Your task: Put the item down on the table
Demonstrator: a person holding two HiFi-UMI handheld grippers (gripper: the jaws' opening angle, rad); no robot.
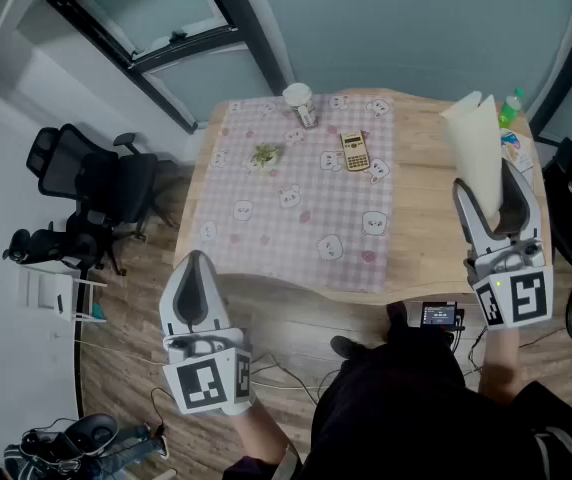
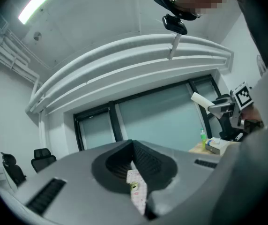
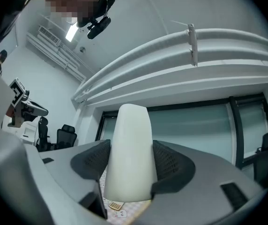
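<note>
The right gripper (image 1: pixel 493 190) has its jaws clamped on both sides of a white tapered item (image 1: pixel 478 148), held upright in the air above the right edge of the wooden table (image 1: pixel 421 218). The left gripper (image 1: pixel 194 268), jaws together and empty, hangs just off the table's near left corner, beside the checked tablecloth (image 1: pixel 296 218).

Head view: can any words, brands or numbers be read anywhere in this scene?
None can be read.
Calculator: keys and print too small.
Green bottle: label too small.
Small screen by the table edge: too small.
White item: plain, no print.
Marker cubes: square patterns, no letters.
</note>
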